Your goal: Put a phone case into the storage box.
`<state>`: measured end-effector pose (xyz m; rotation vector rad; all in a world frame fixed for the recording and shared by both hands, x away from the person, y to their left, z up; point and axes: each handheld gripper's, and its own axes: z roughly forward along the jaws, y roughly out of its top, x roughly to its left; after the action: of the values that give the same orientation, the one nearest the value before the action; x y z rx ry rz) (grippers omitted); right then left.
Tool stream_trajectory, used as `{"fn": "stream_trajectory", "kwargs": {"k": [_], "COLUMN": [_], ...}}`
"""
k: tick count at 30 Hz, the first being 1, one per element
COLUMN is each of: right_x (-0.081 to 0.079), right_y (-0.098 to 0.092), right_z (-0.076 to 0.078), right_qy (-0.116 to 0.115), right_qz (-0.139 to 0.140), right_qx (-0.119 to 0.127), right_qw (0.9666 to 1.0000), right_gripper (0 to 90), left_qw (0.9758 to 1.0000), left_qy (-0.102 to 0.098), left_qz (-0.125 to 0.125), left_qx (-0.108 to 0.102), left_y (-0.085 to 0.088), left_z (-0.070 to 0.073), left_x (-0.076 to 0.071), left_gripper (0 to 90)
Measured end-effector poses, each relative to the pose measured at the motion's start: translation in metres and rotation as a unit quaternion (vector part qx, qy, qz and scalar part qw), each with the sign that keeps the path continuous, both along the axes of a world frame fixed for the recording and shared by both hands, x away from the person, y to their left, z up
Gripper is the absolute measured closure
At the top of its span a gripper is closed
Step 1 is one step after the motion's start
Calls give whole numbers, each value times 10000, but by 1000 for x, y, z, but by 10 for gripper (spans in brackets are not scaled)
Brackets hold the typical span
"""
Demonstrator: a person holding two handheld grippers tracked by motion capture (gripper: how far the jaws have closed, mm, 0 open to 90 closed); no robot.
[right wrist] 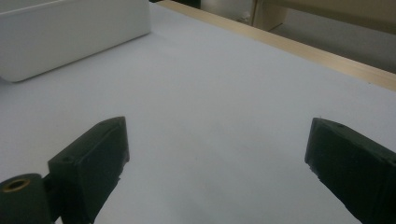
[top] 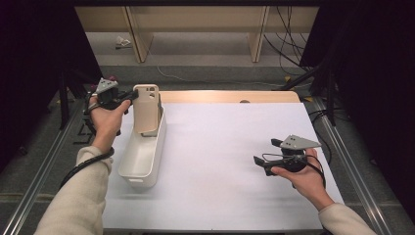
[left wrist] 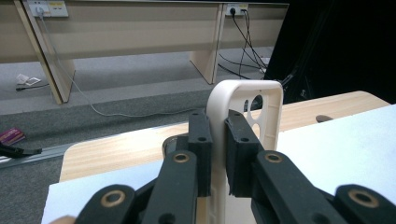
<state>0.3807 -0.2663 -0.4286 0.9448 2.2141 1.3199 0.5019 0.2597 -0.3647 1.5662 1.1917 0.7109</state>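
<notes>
Phone case (top: 146,108) upright in white bin (top: 142,161), left claw (top: 128,96) clamped on it, right claw (top: 266,152) apart

The phone case (top: 146,108) stands upright in the far end of the bin (top: 143,156), left on the table (top: 220,161).

In the left gripper view the case (left wrist: 245,112) runs out of the bottom edge, and the left gripper (left wrist: 218,154) covers its near rim where the pads pinch it. In the high view the case's (top: 146,108) foot sinks behind the bin (top: 142,161) wall, so whether it touches the floor of the bin cannot be told. The right gripper (right wrist: 215,163) has both jaws cut by the bottom edge; the bin (right wrist: 70,37), perhaps out of focus, is cropped at the top.
</notes>
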Motion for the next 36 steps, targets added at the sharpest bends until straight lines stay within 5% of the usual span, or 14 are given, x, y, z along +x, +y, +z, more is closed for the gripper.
{"fn": "stream_trajectory", "kwargs": {"k": [36], "right_x": [0], "right_y": [1], "right_z": [-1], "right_qy": [11], "right_qz": [39], "right_qx": [-15], "right_qw": [10000], "right_gripper": [75], "left_qw": [9994], "left_qy": [326], "left_qz": [80], "left_qx": [50], "left_y": [-3], "left_z": [-28], "left_x": [14], "left_gripper": [814]}}
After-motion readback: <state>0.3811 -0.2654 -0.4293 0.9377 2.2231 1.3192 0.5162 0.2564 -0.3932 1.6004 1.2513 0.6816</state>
